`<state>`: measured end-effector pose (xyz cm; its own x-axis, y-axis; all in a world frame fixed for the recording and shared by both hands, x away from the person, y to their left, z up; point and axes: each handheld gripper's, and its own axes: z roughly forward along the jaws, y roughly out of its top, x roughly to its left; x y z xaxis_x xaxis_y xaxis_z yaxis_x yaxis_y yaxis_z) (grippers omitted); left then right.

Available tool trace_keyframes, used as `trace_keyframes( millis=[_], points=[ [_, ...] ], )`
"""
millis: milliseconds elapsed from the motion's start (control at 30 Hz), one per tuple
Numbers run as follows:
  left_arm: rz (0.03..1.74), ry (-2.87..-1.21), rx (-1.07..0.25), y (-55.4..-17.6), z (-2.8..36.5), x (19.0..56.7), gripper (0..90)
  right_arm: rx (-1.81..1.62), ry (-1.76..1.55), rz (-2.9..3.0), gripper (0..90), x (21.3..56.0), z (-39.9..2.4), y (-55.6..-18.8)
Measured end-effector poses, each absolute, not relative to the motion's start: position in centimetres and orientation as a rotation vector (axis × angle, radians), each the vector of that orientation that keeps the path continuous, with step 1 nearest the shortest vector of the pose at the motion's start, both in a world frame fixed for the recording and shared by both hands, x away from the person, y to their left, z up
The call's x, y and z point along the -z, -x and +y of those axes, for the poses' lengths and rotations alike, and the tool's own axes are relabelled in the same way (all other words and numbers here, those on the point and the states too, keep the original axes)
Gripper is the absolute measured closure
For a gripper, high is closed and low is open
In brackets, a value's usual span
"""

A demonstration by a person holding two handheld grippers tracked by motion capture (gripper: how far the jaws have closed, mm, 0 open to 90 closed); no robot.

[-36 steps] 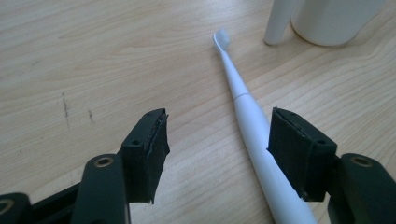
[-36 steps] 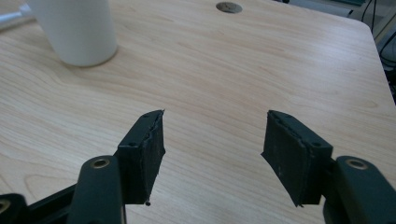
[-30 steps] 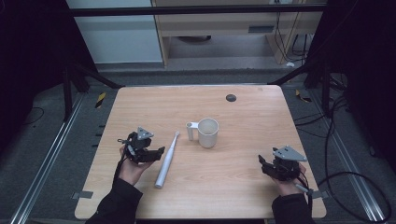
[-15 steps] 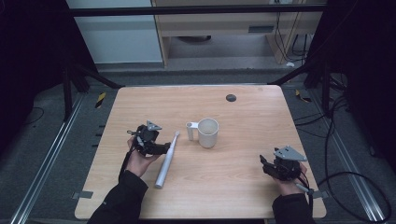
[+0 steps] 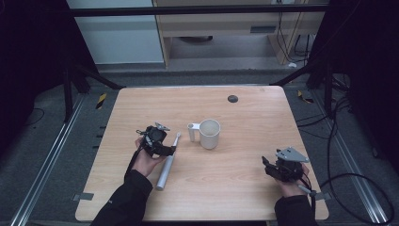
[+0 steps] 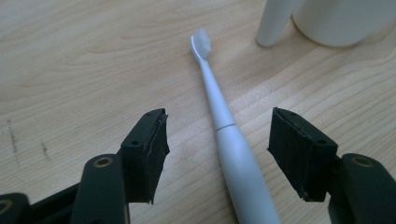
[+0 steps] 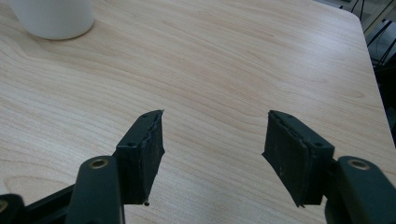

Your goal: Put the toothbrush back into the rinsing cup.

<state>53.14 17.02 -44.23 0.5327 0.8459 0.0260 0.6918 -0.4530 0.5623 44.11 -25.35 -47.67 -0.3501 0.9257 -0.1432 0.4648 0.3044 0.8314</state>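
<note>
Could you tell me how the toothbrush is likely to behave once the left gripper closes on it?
The toothbrush looks stiff, so it probably won't bend. Its round, smooth handle may roll or slip between the open left gripper pads. The thick handle probably outweighs the thin neck, so it might tilt.

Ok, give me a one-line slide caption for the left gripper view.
Left gripper, jaws open, straddling a white electric toothbrush lying flat on the wooden table, brush head toward the white mug.

a lab – framed test table (image 5: 141, 113), trailing floor cables (image 5: 348, 141).
</note>
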Motion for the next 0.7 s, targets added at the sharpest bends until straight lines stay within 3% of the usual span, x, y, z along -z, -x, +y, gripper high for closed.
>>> trace_keyframes(
  millis=[400,700],
  points=[
    [1.259,-2.351,-0.363,-53.1,16.2,45.7,40.4,-0.935,-1.236,1.954,38.0,47.8,-25.2,-44.1],
    [1.302,-2.386,-0.318,-53.4,16.0,46.7,48.5,-0.922,-1.231,1.963,39.1,47.9,-25.2,-44.2]
  ],
)
